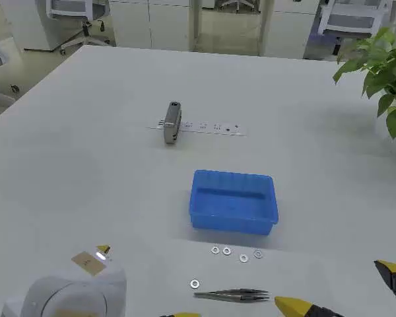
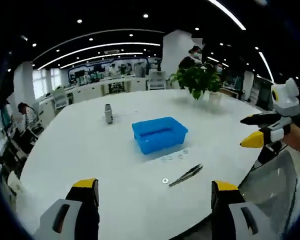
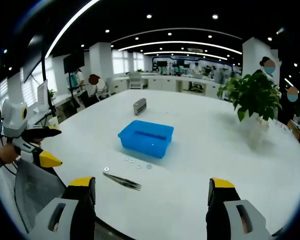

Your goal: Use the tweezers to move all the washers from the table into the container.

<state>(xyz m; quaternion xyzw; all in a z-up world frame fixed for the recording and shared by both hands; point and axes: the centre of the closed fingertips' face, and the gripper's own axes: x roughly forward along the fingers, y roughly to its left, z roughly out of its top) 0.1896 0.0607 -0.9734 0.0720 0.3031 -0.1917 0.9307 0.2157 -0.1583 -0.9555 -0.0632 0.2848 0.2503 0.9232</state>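
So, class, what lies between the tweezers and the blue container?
Four small washers in a loose row on the white table, seen clearest in the head view.

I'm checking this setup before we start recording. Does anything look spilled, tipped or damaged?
Nothing stands out. The blue container sits upright on the table. Four washers lie flat in a loose row before it. A fifth washer lies apart, beside the tweezers, which rest flat.
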